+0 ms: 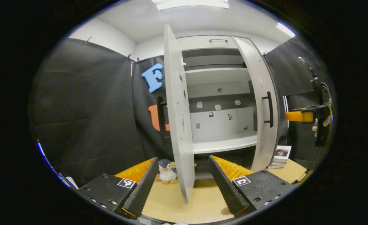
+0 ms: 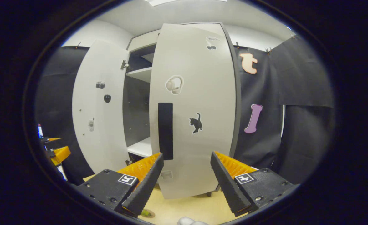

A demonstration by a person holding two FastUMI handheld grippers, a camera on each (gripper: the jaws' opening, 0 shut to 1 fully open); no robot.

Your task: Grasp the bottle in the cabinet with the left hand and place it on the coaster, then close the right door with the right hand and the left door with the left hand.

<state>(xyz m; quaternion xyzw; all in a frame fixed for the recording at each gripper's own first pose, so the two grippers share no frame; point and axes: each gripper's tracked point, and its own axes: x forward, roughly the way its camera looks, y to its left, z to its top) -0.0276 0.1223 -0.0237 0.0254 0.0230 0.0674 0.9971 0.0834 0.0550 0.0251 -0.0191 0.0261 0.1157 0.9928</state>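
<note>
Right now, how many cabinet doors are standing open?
2. The tall white left door stands edge-on in the left gripper view; the white right door with a cat sticker faces the right gripper view.

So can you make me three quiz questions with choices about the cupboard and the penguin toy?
1. Where does the penguin toy sit?
A on the tabletop left of the left door
B on a shelf
C on the books

2. How many cat stickers are on the right door?
A none
B one
C three

3. How is the left gripper?
A shut
B open
C holding the toy

Answers: 1 A, it stands on the wood by the door's edge. 2 B, one black cat. 3 B, fingers spread with nothing between.
</note>
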